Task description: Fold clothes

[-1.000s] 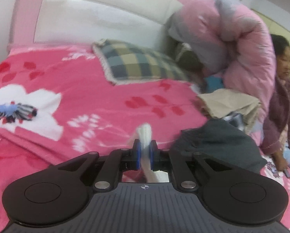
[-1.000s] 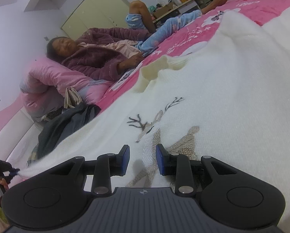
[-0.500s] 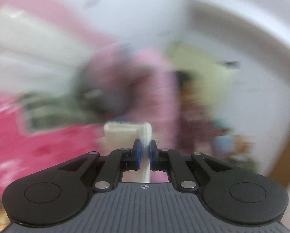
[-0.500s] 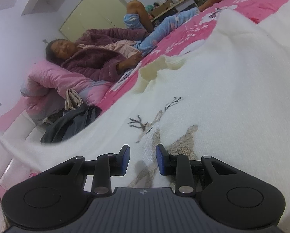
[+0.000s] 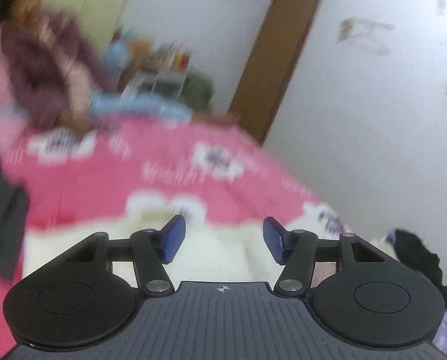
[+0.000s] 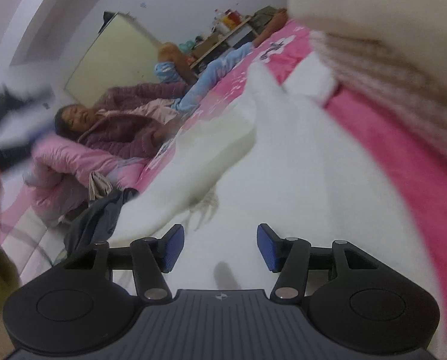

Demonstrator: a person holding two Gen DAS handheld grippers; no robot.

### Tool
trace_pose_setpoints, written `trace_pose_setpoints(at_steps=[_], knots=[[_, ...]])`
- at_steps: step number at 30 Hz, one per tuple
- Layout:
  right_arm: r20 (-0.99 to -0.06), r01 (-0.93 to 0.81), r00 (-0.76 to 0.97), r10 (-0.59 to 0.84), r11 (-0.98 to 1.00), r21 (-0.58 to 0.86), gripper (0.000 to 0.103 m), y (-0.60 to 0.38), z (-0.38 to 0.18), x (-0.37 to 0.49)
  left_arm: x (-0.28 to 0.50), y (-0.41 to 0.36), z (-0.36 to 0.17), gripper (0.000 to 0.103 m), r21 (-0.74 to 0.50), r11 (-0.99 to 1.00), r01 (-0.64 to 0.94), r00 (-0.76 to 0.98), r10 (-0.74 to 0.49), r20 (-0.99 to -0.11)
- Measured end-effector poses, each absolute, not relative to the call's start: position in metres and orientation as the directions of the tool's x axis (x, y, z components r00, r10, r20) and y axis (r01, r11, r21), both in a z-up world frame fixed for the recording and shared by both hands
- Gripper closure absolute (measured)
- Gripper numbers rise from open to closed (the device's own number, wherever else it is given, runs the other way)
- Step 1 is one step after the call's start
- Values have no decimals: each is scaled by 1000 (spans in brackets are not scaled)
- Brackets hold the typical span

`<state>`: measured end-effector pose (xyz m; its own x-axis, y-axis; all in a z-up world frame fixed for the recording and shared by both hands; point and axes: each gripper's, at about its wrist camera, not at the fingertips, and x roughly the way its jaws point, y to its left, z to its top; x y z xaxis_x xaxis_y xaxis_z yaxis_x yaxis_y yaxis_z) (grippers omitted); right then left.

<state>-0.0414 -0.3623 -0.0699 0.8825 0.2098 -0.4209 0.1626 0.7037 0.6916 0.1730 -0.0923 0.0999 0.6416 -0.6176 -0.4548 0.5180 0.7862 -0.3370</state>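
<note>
- While spread wide, left gripper (image 5: pixel 223 241) and right gripper (image 6: pixel 217 247): both released, grasping nothing.
- White sweater (image 6: pixel 298 198) flat on pink bedspread (image 5: pixel 169 177), directly beneath and ahead of right gripper; nearer than left.

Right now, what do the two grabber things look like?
They match. The left gripper and right gripper each have a dark grey ribbed body with a small white crosshair mark, two round black discs at the sides, black jointed arms with silver pins, and blue ridged pads on the fingertips. No cables or sleeves show.
</note>
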Motion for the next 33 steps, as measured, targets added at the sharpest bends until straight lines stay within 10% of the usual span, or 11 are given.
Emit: trace_pose_setpoints(at_steps=[10, 19, 21, 23, 33], knots=[[-409, 173, 866, 287, 597, 784, 46, -371, -53, 23, 153, 35, 135, 31, 90, 975, 204, 894, -148, -422], [-547, 384, 821, 162, 552, 740, 40, -369, -79, 124, 147, 12, 7, 31, 139, 931, 338, 736, -170, -655], [-558, 394, 823, 110, 596, 700, 49, -362, -76, 137, 153, -5, -18, 31, 228, 909, 350, 763, -136, -631], [-573, 420, 817, 66, 614, 669, 92, -360, -78, 146, 161, -19, -38, 31, 316, 889, 331, 795, -83, -601], [-497, 401, 867, -29, 632, 663, 95, -380, -74, 140, 172, 37, -62, 22, 128, 966, 225, 775, -98, -625]])
